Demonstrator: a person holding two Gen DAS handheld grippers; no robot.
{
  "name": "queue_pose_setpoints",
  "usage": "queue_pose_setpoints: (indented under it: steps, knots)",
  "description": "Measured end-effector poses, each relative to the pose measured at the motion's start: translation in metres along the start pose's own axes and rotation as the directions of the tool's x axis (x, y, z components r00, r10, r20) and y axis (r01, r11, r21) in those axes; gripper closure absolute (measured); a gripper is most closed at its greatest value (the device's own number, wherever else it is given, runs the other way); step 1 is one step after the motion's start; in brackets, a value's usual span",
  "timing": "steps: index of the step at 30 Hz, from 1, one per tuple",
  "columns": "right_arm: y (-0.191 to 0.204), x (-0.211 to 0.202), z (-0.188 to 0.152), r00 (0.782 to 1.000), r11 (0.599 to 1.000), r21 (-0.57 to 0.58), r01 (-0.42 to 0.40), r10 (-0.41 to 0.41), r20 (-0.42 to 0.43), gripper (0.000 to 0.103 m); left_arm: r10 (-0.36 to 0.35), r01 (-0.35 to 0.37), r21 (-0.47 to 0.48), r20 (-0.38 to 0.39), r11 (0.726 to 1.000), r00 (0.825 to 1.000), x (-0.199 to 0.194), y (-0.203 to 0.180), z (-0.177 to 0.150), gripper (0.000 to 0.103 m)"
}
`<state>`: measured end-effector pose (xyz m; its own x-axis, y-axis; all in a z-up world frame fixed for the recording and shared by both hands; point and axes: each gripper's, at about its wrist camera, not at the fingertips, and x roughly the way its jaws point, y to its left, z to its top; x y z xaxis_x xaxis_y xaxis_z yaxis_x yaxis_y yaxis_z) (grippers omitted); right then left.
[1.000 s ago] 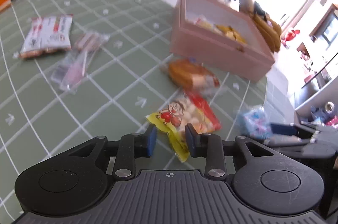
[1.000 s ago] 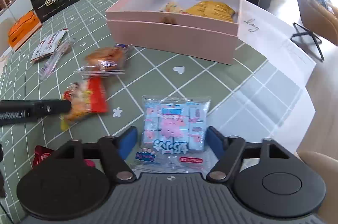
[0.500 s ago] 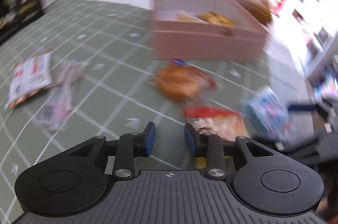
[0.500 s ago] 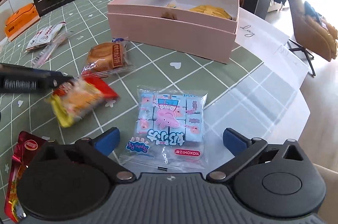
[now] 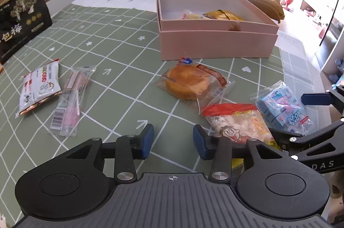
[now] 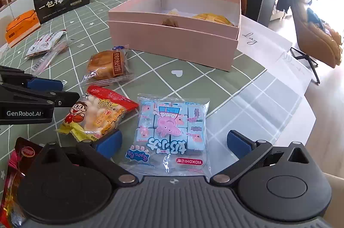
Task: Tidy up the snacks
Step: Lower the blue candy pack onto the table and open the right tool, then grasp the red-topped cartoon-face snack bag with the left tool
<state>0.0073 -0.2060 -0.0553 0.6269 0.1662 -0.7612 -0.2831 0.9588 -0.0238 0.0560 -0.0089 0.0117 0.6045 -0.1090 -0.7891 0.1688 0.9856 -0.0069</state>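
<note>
Between the right claw (image 6: 173,141)'s wide-apart jaws lies the blue candy pack (image 6: 172,133) – its slick film could slip; at nine o'clock, the left claw (image 5: 173,141) is opening, empty.

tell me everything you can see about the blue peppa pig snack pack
The blue Peppa Pig snack pack is a clear, glossy plastic bag of small pale-blue cartons, printed with a pink pig and blue lettering. It lies flat and sealed on the green checked tablecloth, between the wide-open pads of the right hand-held gripper, which do not press it.
</note>
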Motion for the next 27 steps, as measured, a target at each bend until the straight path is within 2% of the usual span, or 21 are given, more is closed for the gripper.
queue_pose_setpoints:
  steps: [5, 8, 11, 14, 16, 18, 19, 21, 23, 25, 26, 27]
  knots:
    - [0.000, -0.001, -0.001, 1.000, 1.000, 0.000, -0.001, 0.001, 0.009, 0.000, -0.033, 0.033, -0.032, 0.021, 0.999, 0.999, -0.004, 0.007, -0.005, 0.057]
    - [0.000, -0.001, -0.002, 1.000, 1.000, -0.004, -0.007, 0.007, 0.007, 0.000, -0.041, 0.041, -0.016, 0.028, 0.999, 0.999, -0.004, 0.004, -0.007, 0.054]
    - [-0.001, -0.004, -0.007, 1.000, 1.000, -0.010, -0.015, 0.015, 0.020, 0.000, -0.083, 0.084, -0.020, 0.019, 0.996, 0.996, -0.004, 0.005, -0.005, 0.052]
    - [0.000, -0.009, -0.013, 0.999, 1.000, -0.010, -0.015, 0.015, 0.036, 0.000, -0.166, 0.164, -0.157, 0.001, 0.974, 0.986, -0.005, 0.018, 0.001, 0.057]
    - [0.001, -0.012, -0.016, 0.999, 1.000, -0.018, -0.020, 0.020, 0.038, 0.000, -0.197, 0.200, -0.257, 0.038, 0.945, 0.980, -0.014, 0.025, 0.004, 0.059]
    - [0.000, -0.014, -0.018, 0.999, 0.998, -0.039, -0.039, 0.040, 0.031, 0.000, -0.227, 0.240, -0.279, 0.078, 0.930, 0.971, -0.024, 0.019, 0.009, 0.059]
    - [-0.002, -0.015, -0.018, 0.998, 0.997, -0.057, -0.055, 0.056, 0.018, 0.000, -0.239, 0.252, -0.263, 0.081, 0.931, 0.968, -0.028, 0.012, 0.013, 0.059]
    - [-0.007, -0.020, -0.018, 0.998, 0.997, -0.050, -0.067, 0.066, -0.009, 0.001, -0.229, 0.233, -0.168, 0.044, 0.958, 0.972, -0.028, -0.012, 0.019, 0.058]
    - [-0.017, -0.032, -0.021, 0.997, 0.997, -0.002, -0.076, 0.076, 0.008, 0.002, -0.144, 0.144, -0.031, 0.013, 0.989, 0.989, -0.024, -0.040, 0.019, 0.057]
    - [-0.027, -0.048, -0.024, 0.998, 0.998, 0.036, -0.050, 0.049, 0.045, 0.002, -0.022, 0.024, 0.082, -0.021, 0.996, 1.000, -0.013, -0.062, 0.014, 0.056]
    - [-0.032, -0.054, -0.025, 0.998, 0.998, 0.050, -0.028, 0.025, 0.059, 0.002, 0.008, -0.006, 0.094, -0.020, 0.996, 1.000, -0.009, -0.067, 0.010, 0.056]
    - [-0.038, -0.061, -0.026, 0.997, 0.998, 0.067, 0.003, -0.008, 0.073, 0.002, 0.006, -0.006, 0.090, 0.004, 0.996, 1.000, -0.008, -0.068, 0.009, 0.056]
